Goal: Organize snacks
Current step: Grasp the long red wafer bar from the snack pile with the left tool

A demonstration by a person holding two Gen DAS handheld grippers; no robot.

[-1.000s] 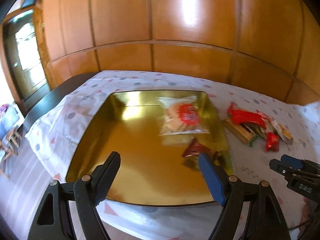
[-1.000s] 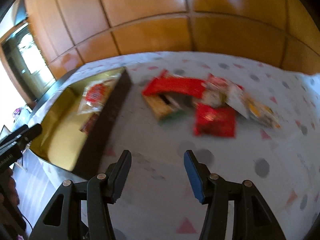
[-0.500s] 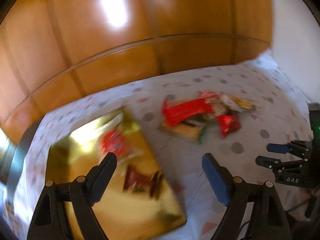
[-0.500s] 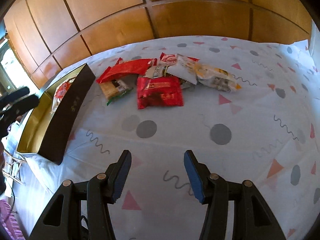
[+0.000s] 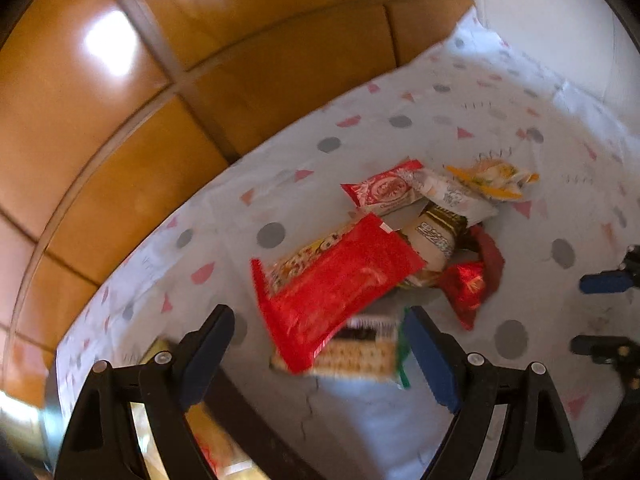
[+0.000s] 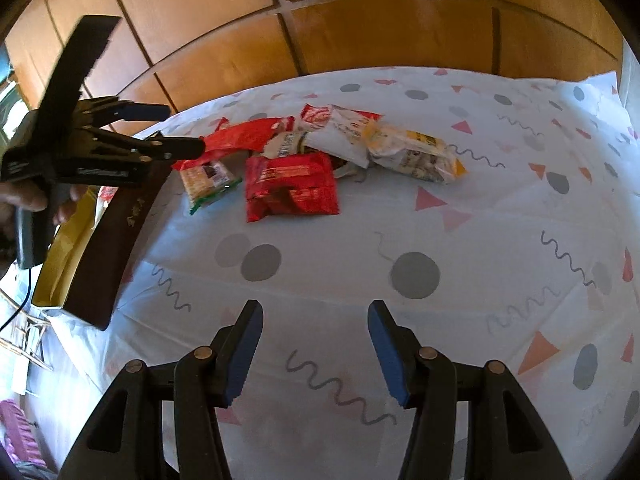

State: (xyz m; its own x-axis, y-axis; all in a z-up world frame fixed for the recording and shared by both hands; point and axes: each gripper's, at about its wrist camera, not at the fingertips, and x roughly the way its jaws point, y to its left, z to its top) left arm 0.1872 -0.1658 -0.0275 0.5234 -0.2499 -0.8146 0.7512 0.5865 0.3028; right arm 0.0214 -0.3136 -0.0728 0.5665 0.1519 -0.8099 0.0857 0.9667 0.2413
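A heap of snack packets lies on the patterned tablecloth (image 6: 400,240). It includes a long red packet (image 5: 336,280), a cracker packet (image 5: 352,354) and a square red packet (image 6: 290,188). A white packet (image 6: 344,136) and a yellow-white packet (image 6: 412,156) are in it too. My left gripper (image 5: 316,332) hovers open just above the long red packet and crackers, with its pads touching nothing; the right wrist view shows the left gripper (image 6: 172,130) at the heap's left end. My right gripper (image 6: 315,316) stands partly open over bare cloth, well short of the heap.
A gold tray with a dark outer wall (image 6: 116,232) sits left of the heap and holds a few packets. A hand (image 6: 24,200) grips the left tool. Wooden panels (image 6: 360,32) back the table, and the cloth drops off at the left edge.
My left gripper swung from above the gold tray to the right, rolling as it went, and now hangs over the snack heap. The right gripper drew back a little, then held still.
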